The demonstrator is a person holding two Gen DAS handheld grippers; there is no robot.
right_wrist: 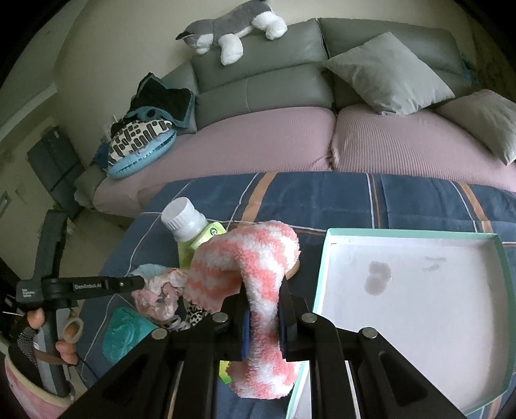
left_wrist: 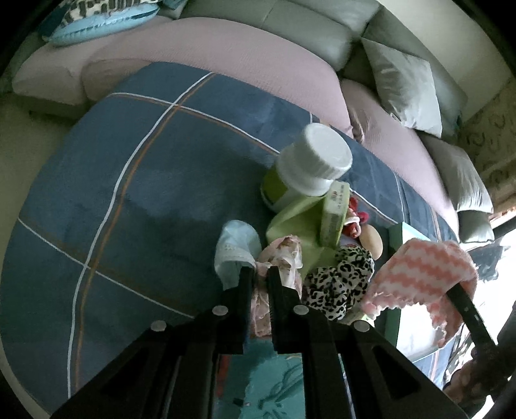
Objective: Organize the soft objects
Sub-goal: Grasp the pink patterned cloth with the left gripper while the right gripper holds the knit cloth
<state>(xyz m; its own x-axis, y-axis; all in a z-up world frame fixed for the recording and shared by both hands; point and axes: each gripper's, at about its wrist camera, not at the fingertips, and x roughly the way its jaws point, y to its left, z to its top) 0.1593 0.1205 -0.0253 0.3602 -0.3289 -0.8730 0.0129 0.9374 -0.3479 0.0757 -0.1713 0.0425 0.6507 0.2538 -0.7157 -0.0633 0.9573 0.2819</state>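
My right gripper is shut on a fluffy pink and white zigzag sock, held above the table's pile, just left of the open box. The sock also shows in the left wrist view. My left gripper is shut on a pale pink floral cloth, also seen in the right wrist view. A light blue cloth lies left of the fingers. A leopard-print scrunchie lies to the right.
A white-capped bottle with a green label stands in the pile beside a green packet and a small carton. A blue plaid cloth covers the table. The sofa with grey cushions and a plush husky is behind.
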